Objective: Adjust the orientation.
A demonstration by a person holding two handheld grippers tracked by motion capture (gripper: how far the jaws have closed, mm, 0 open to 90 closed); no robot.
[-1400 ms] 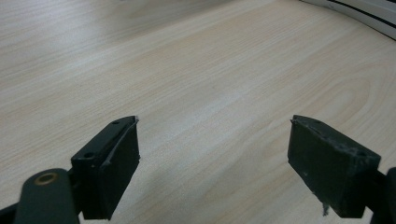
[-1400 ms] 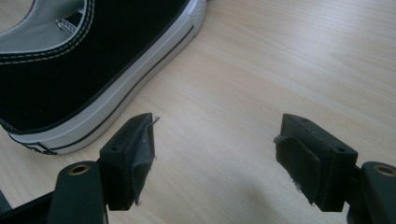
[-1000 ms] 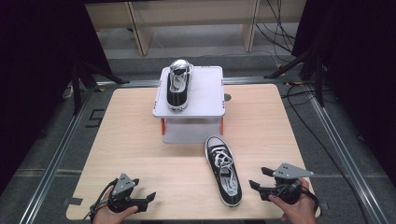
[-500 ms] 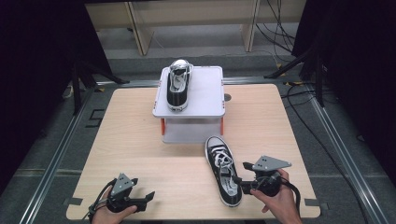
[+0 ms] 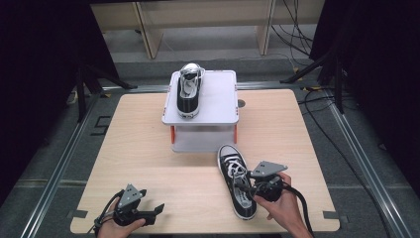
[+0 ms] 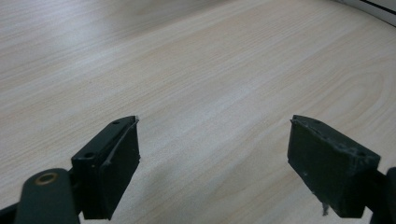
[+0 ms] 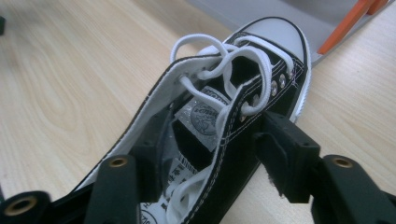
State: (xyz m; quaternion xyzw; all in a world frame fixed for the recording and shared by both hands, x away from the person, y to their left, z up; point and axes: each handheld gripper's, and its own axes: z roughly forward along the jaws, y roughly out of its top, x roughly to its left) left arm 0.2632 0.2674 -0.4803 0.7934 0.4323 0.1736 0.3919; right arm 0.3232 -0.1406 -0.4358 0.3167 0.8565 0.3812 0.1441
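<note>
The right gripper has slid in from the tabletop edge onto the black sneaker lying just in front of the grey stand, jaws straddling its side wall, not yet clamped, so probably grabbing next, while the left gripper idles wide open.

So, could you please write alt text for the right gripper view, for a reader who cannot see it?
The right tongs straddle one side wall of a black sneaker with white laces, one jaw inside the shoe and one outside. The sneaker lies on a light wooden table.
</note>
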